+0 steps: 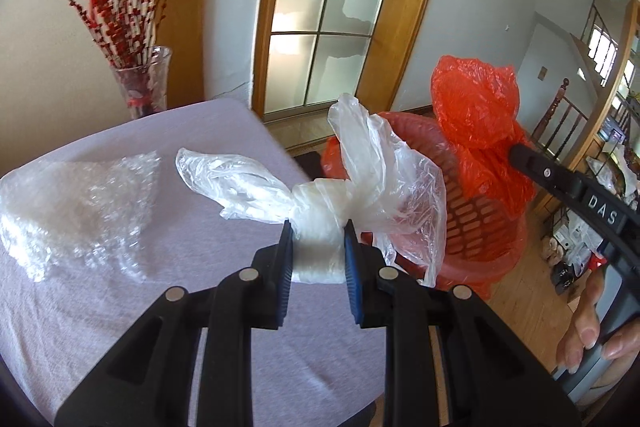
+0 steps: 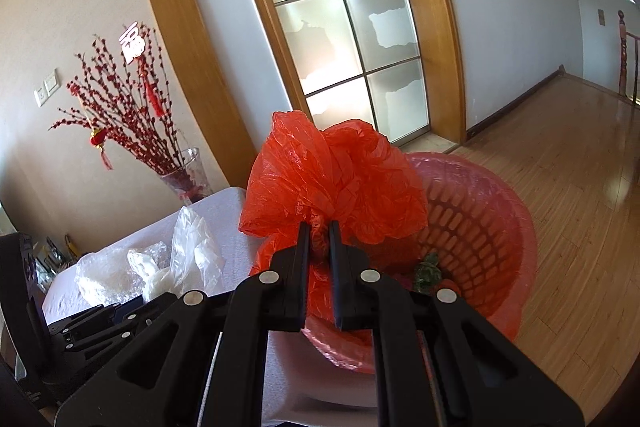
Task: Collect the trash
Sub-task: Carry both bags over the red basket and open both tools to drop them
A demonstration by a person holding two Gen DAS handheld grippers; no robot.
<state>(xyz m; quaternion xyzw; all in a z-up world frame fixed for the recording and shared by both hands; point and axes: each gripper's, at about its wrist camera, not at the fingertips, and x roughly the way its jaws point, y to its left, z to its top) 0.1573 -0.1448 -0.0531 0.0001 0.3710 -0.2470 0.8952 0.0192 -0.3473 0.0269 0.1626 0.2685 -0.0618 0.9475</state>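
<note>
Your left tongs [image 1: 316, 227] are clamped on a knotted clear plastic bag [image 1: 320, 203], held above the desk [image 1: 120, 307] edge just beside the red basket [image 2: 480, 227]. Your right tongs [image 2: 319, 227] pinch a bunched red plastic bag [image 2: 332, 175] over the basket's near rim, while a bubble-wrap wad [image 1: 76, 211] lies on the desk, well apart from the basket.

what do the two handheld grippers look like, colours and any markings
Both are black plastic with round silver studs on the linkage arms. The left gripper has blue ribbed pads; the right gripper has black ones. Seen from the left wrist camera, the right one's side reads "DAS" in white letters.
</note>
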